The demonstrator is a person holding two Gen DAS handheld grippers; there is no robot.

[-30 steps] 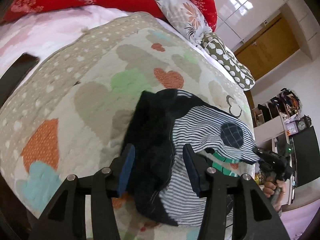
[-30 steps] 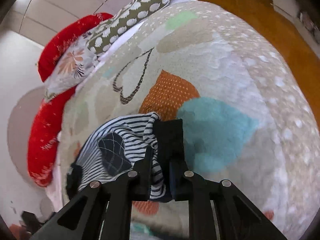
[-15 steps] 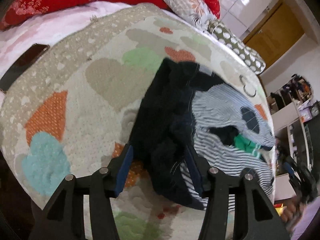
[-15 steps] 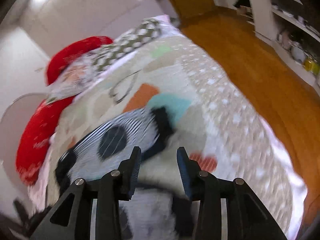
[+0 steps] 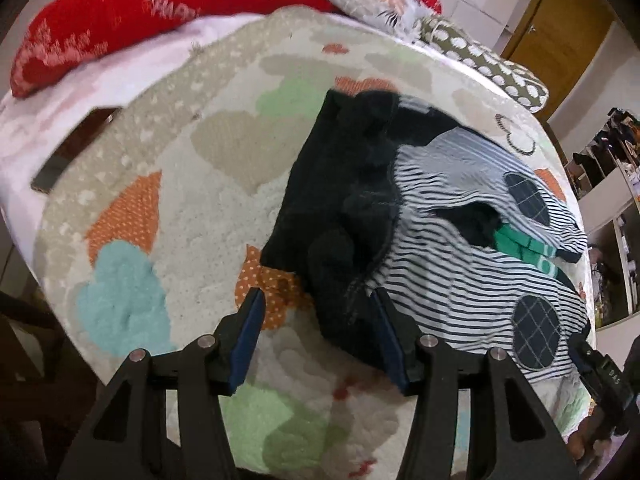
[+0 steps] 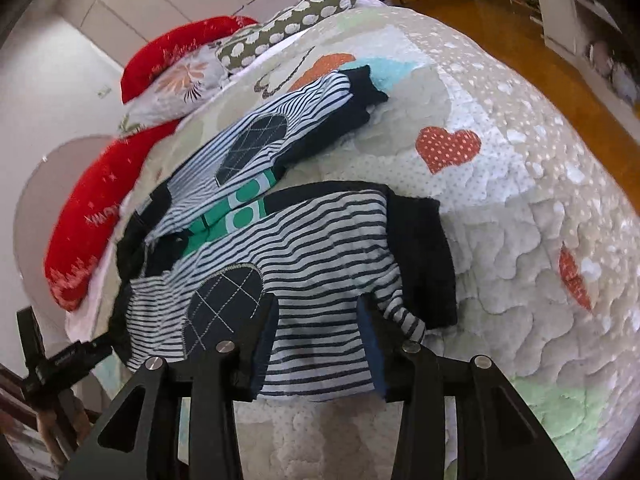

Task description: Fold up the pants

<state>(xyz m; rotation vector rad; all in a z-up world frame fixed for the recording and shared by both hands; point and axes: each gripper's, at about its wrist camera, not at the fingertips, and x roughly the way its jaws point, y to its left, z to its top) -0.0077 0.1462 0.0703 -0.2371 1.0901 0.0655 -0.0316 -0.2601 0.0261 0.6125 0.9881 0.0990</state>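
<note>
Striped pants (image 5: 460,280) with a dark waistband (image 5: 340,184) and dark knee patches lie spread on the bed quilt (image 5: 200,160). My left gripper (image 5: 316,304) hangs open over the waistband's near corner, and dark cloth lies between its fingers without being pinched. The jaws of my right gripper (image 6: 318,308) are opening above the near leg (image 6: 320,232). Striped cloth lies under the gap, and the pads do not press on it. The near leg's dark cuff (image 6: 424,248) sits to the right. The far leg (image 6: 280,120) stretches toward the pillows.
Red pillows (image 5: 120,12) and a spotted pillow (image 5: 480,60) line the head of the bed. A dark flat object (image 5: 72,148) lies on the pink sheet at the left. Wooden floor (image 6: 520,40) and shelves (image 5: 608,200) border the bed's far side.
My right gripper let go of the far leg's cuff, opened, and drew back over the near leg. My left gripper slid toward the waistband's near corner and stayed open.
</note>
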